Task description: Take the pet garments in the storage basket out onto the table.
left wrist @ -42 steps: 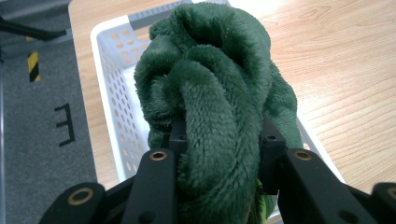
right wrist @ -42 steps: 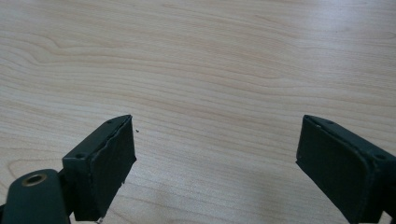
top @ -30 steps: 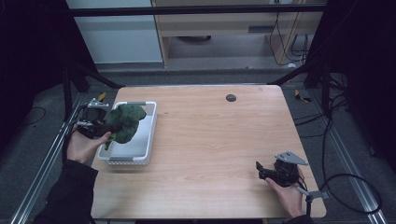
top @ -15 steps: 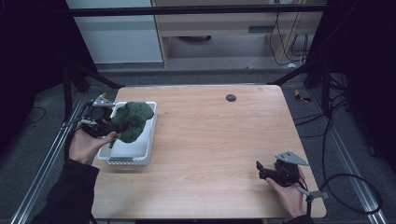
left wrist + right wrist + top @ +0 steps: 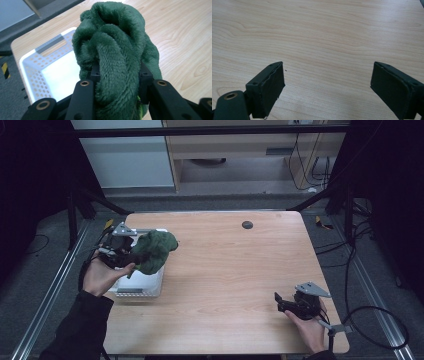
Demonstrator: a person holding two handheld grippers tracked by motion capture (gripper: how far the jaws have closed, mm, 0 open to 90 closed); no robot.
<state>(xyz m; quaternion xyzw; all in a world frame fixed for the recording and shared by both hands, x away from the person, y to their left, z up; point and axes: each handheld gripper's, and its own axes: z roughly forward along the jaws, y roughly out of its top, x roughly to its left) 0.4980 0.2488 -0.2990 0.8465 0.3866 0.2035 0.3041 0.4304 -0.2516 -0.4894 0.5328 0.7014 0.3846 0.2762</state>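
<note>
Two hands show from above: the left gripper point(image 5: 131, 254) pinches a green towel point(image 5: 155, 250) over the white basket point(image 5: 150, 287); right gripper point(image 5: 284, 303) well apart; left gripper view: towel hides the jaw tips; right gripper view: jaws spread above the table point(image 5: 324, 37).

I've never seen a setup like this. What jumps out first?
The bunched green fleece cloth, pinched in the left gripper and held up over the white perforated basket at the table's left edge. Near the right front corner, the right gripper rests low over bare wood, jaws wide apart and holding nothing.
</note>
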